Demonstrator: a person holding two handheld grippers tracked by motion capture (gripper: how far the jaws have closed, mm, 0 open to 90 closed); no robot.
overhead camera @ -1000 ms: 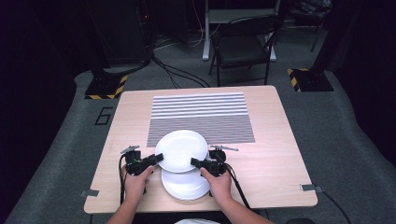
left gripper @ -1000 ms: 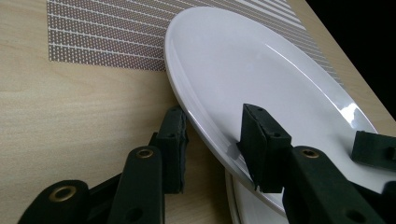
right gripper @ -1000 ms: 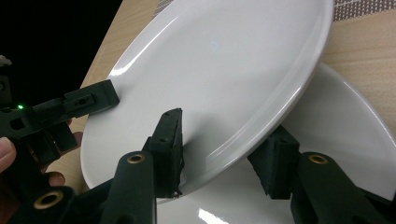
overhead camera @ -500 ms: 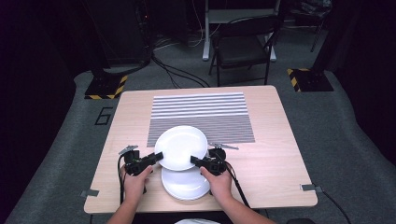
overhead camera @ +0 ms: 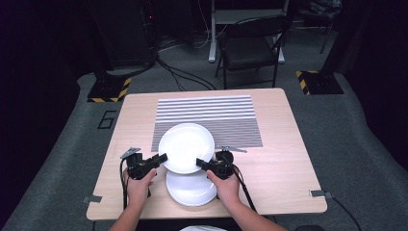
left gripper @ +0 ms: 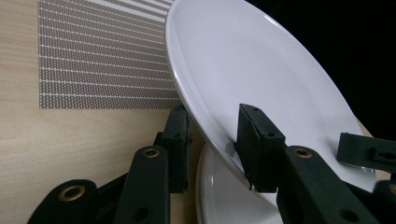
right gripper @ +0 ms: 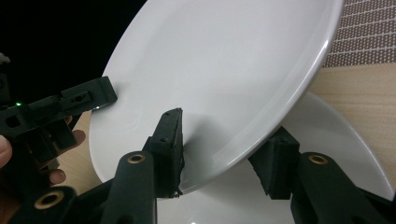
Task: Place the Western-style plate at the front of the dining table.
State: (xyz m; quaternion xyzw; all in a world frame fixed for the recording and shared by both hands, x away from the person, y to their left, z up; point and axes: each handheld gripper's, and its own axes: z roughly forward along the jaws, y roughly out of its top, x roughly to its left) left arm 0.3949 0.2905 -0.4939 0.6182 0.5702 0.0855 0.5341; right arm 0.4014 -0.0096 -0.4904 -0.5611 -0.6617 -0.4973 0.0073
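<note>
A wooden table bears a striped placemat and one white plate.

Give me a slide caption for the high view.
Two handheld grippers, left gripper and right gripper, clamp opposite rims of a white plate above a second plate on the table.

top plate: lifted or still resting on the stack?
Lifted. The top plate is clamped at opposite rims by the left gripper and right gripper, clear above the lower plate.

upper plate above lower plate, striped mat behind, left claw and right claw flanking
</note>
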